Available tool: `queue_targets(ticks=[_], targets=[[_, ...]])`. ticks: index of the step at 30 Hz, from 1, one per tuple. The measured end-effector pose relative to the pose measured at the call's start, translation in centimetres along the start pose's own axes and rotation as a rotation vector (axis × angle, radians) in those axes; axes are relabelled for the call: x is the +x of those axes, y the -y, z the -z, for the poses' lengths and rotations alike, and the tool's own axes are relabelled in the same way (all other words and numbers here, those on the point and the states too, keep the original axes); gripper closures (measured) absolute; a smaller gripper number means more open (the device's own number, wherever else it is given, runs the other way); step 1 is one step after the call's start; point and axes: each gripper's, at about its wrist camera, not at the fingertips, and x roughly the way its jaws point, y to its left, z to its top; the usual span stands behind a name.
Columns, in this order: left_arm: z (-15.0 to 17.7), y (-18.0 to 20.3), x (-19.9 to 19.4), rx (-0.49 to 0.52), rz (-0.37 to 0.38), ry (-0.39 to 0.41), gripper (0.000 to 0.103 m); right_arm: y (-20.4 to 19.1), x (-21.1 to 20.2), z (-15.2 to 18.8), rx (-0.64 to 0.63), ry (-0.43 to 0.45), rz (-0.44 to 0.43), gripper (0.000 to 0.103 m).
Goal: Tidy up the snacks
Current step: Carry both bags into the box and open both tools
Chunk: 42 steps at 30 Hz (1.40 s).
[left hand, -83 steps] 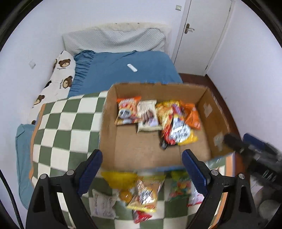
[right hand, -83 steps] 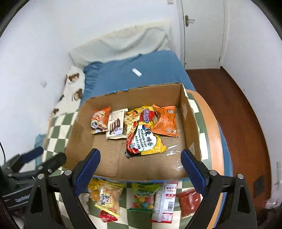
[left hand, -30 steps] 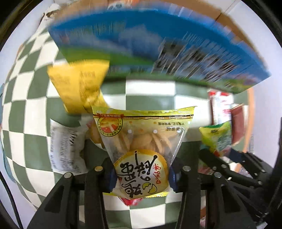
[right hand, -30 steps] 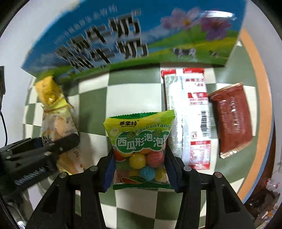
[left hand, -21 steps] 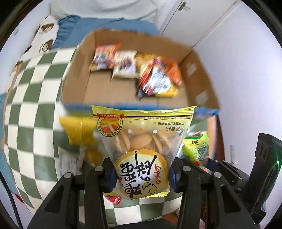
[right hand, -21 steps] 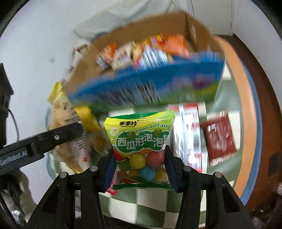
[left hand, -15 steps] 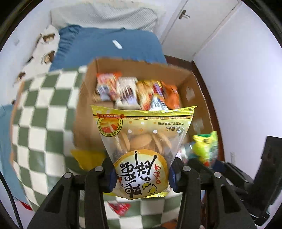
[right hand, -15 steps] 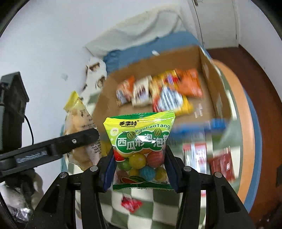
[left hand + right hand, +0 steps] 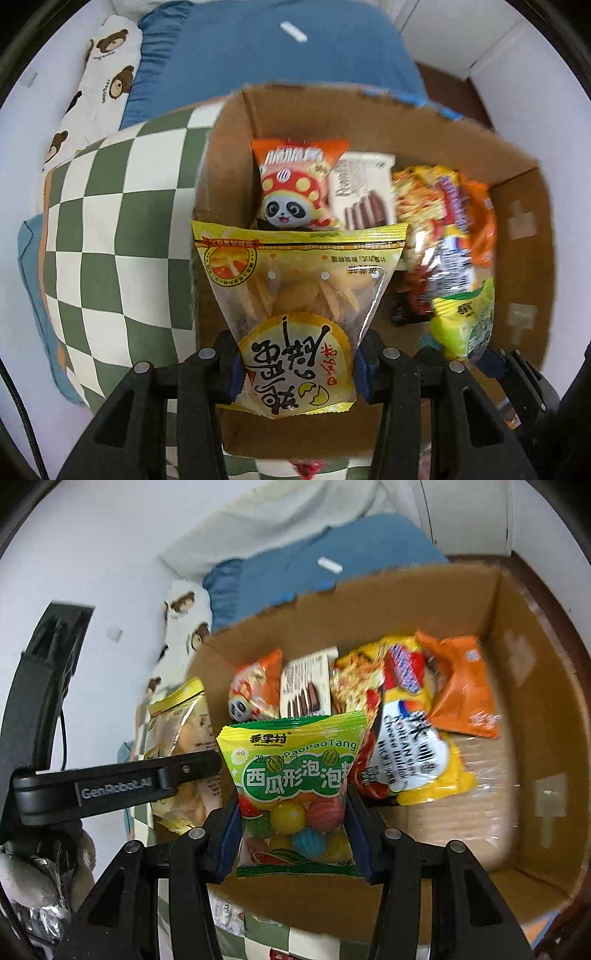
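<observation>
Now that both packets are hanging over the cardboard box (image 9: pixel 229 155) instead of the checkered bed, left fingers (image 9: pixel 364 363) are clamping the biscuit bag (image 9: pixel 295 314), right fingers (image 9: pixel 356 834) the gumball bag (image 9: pixel 291 786), awaiting release.

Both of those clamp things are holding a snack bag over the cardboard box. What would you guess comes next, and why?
Probably lower a little and let go. The left gripper is shut on the yellow biscuit bag and the right gripper on the green gumball bag, both over bare floor of the cardboard box, in front of the packets already lying inside.
</observation>
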Motion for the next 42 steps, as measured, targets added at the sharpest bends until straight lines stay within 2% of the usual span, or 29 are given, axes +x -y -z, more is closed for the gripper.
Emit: queue_targets(ticks=[8, 10, 11, 13, 14, 18, 31, 42], targets=[[-0.9, -0.1, 2.2, 0.008, -0.012, -0.068, 0.059, 0.5, 5.2, -0.4, -0.004, -0.088, 0.009, 0.05], [-1.0, -0.2, 2.7, 0.001, -0.006, -0.091, 0.055, 0.8, 6.1, -0.6, 0.013, -0.115, -0.005, 0.046], [-1.0, -0.2, 2.9, -0.003, -0.002, -0.104, 0.051, 1.0, 6.6, -0.7, 0.022, -0.141, -0.007, 0.042], [-1.2, -0.2, 3.3, 0.0, -0.008, -0.112, 0.027, 1.3, 7.3, -0.8, 0.035, -0.164, -0.007, 0.015], [-1.2, -0.2, 3.3, 0.004, -0.01, -0.105, 0.025, 1.4, 7.4, -0.9, 0.032, -0.163, 0.004, 0.013], [-1.0, -0.3, 2.9, -0.004, -0.007, -0.081, 0.024, 1.8, 7.4, -1.4, 0.023, -0.176, 0.034, 0.008], [1.3, 0.7, -0.4, -0.016, -0.024, 0.019, 0.024, 4.7, 3.6, -1.2, 0.009, -0.152, 0.162, 0.007], [5.0, 2.2, -5.7, 0.023, -0.028, 0.212, 0.024, 3.2, -4.3, -0.2, -0.052, -0.047, 0.242, 0.007]])
